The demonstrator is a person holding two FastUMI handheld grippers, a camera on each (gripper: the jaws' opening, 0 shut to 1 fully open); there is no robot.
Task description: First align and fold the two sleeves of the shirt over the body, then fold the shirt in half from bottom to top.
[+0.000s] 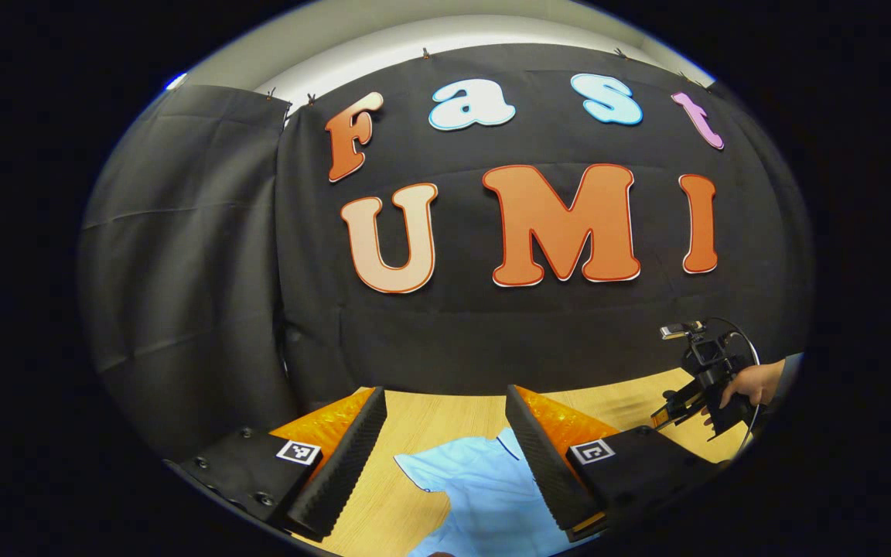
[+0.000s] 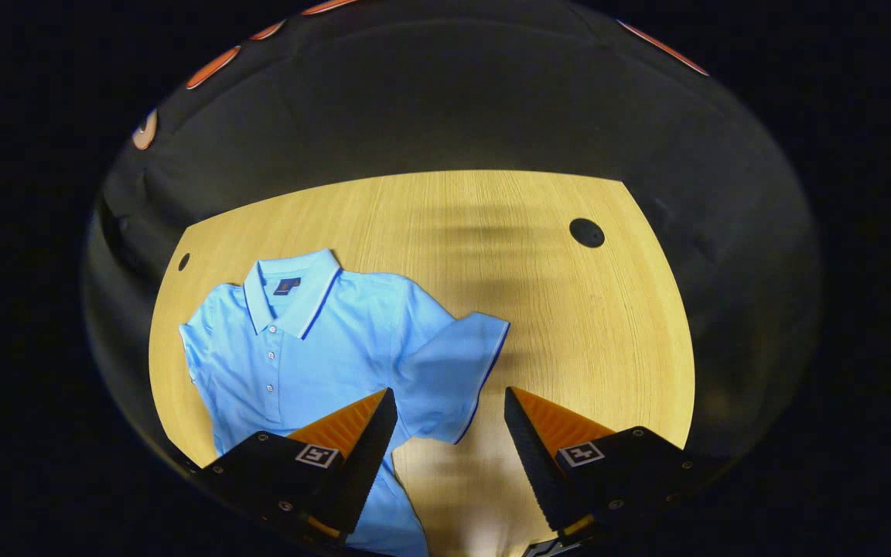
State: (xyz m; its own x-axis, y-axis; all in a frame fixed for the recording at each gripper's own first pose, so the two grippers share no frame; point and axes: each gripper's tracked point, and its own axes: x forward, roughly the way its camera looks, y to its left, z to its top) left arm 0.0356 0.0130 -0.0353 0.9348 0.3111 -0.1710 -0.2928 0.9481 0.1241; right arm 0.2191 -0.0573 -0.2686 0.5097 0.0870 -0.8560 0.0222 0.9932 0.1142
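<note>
One light blue polo shirt (image 2: 298, 348) lies flat, collar up and front buttoned, on the wooden table (image 2: 569, 325), toward 9 o'clock of the tabletop in the right gripper view. That view shows the collar (image 2: 291, 298), both short sleeves and two dark round holes in the table, one at 2 o'clock (image 2: 586, 232) and one at 10 o'clock (image 2: 183, 261). The left gripper view catches just a sleeve and part of the body (image 1: 484, 487) at 6 o'clock, plus a hand (image 1: 755, 383) at 3 o'clock holding the right gripper (image 1: 674, 418). Two grippers: the right gripper (image 2: 445, 402) hovers open over the near sleeve (image 2: 453, 371), empty. The left gripper (image 1: 445, 402) is also spread wide, empty, above the shirt.
</note>
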